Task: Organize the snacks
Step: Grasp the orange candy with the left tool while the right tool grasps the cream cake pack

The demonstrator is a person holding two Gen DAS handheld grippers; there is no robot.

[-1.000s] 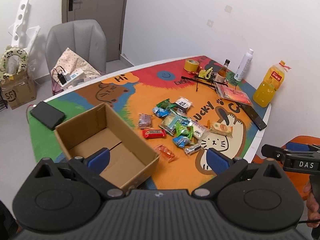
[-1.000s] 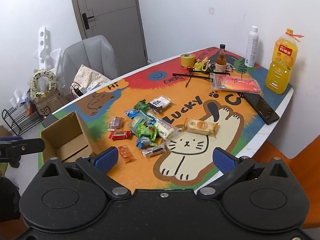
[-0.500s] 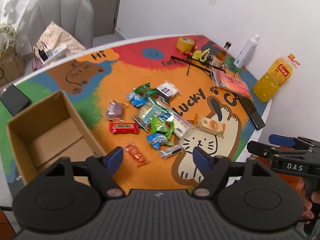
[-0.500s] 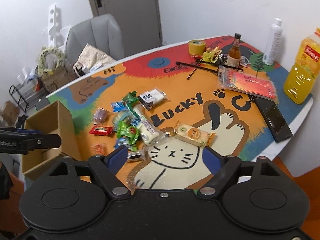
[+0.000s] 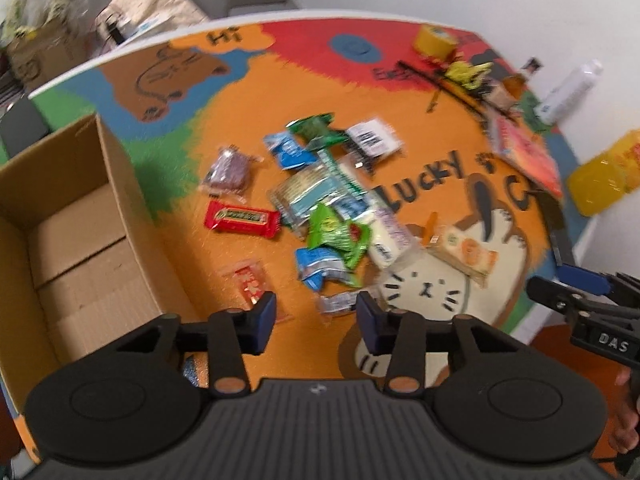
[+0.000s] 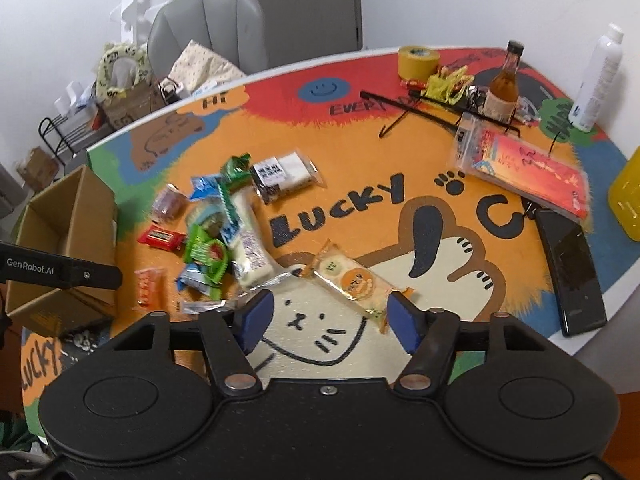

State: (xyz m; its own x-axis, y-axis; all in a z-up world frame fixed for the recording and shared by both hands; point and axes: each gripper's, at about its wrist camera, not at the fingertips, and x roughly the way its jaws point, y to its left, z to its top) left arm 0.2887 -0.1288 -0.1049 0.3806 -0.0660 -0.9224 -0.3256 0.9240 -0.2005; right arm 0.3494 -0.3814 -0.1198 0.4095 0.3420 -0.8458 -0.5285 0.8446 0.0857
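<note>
A pile of wrapped snacks [image 5: 328, 208] lies in the middle of the colourful table mat; it also shows in the right wrist view [image 6: 224, 224]. An open empty cardboard box [image 5: 72, 248] stands at the left edge [image 6: 60, 216]. My left gripper [image 5: 316, 320] is open and empty, above a small silver packet [image 5: 340, 302] and beside an orange-red packet [image 5: 250, 282]. My right gripper [image 6: 330, 320] is open and empty, over the near end of an orange biscuit pack [image 6: 352, 278].
At the far side stand a yellow tape roll [image 6: 418, 60], a brown bottle [image 6: 504, 88], a white spray bottle [image 6: 600, 76] and a juice bottle [image 6: 628, 196]. A red packet [image 6: 528, 168] and a black phone [image 6: 572, 268] lie right. A grey chair [image 6: 212, 32] is behind.
Both grippers have moved forward and down towards the snacks. Both pairs of fingers have narrowed but stay open. The snacks and box have not moved.
</note>
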